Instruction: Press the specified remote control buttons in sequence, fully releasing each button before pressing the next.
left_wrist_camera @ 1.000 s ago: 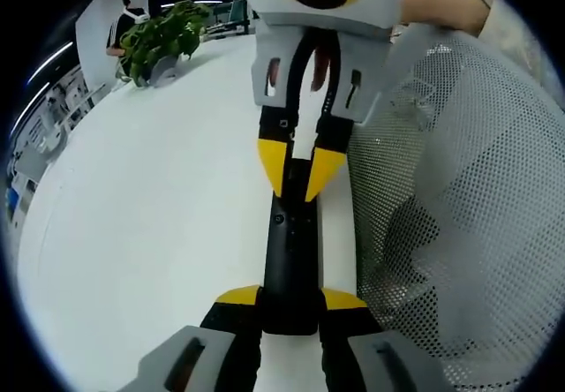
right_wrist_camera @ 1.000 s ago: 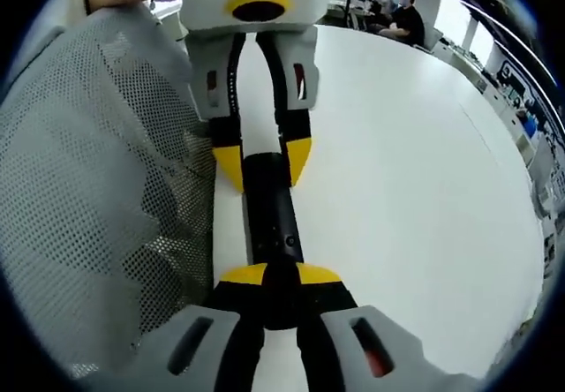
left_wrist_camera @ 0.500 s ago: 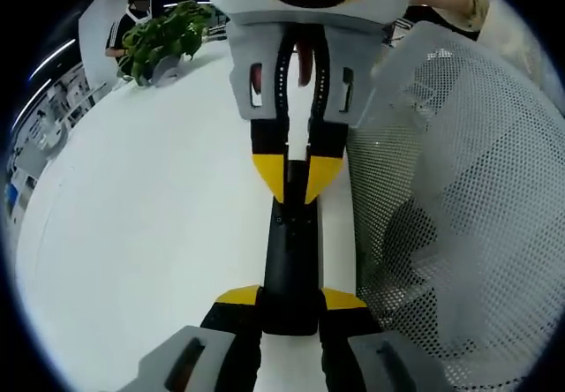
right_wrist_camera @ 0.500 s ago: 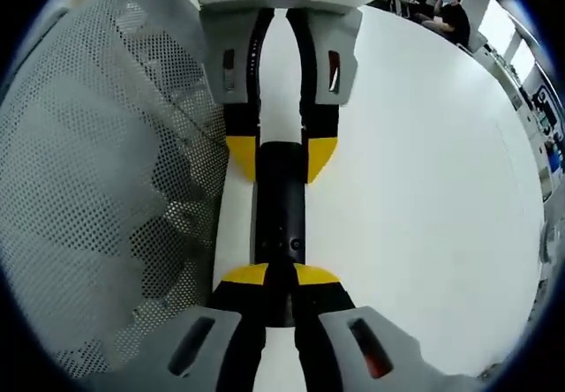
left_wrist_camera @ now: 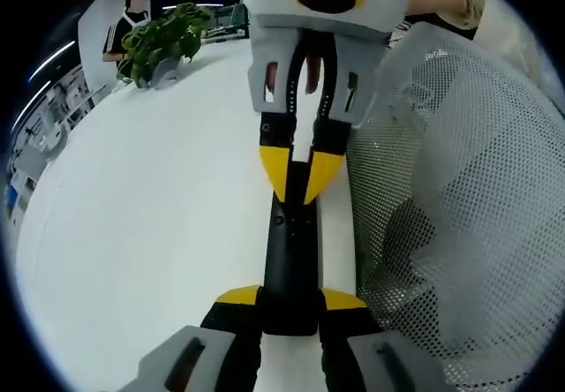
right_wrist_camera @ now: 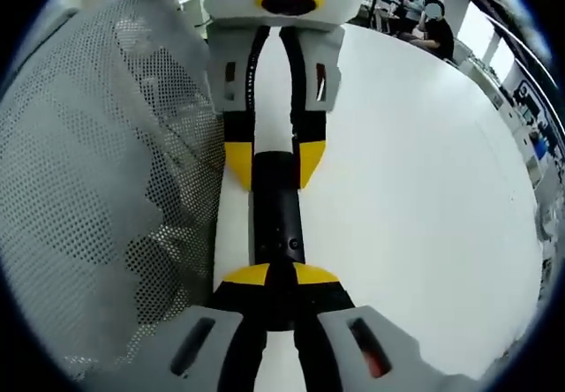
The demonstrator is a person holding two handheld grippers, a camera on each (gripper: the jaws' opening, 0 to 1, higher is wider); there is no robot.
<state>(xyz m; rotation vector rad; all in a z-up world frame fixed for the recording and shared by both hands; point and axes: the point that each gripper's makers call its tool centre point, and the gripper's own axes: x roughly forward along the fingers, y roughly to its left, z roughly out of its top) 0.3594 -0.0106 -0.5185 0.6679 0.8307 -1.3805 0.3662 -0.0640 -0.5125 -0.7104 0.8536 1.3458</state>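
A long black remote (left_wrist_camera: pixel 290 251) lies lengthwise on the white table (left_wrist_camera: pixel 141 207). My left gripper (left_wrist_camera: pixel 290 299) is shut on its near end, one yellow tip on each side. My right gripper (left_wrist_camera: pixel 298 176) faces it from the far end, jaws drawn almost together, with its yellow tips on the remote's top face by small round buttons. In the right gripper view the remote (right_wrist_camera: pixel 278 215) runs from my right gripper (right_wrist_camera: pixel 278 275) up to my left gripper (right_wrist_camera: pixel 274 161), which straddles the other end.
A grey mesh chair back (left_wrist_camera: pixel 459 189) stands close beside the remote, also seen as mesh (right_wrist_camera: pixel 97 162) in the right gripper view. A potted plant (left_wrist_camera: pixel 159 39) sits at the table's far edge. A seated person (right_wrist_camera: pixel 428 26) is at the far side.
Half a second ago the two grippers stood closer together over the remote; now they have drawn slightly apart. The remote stays in the left gripper's hold.
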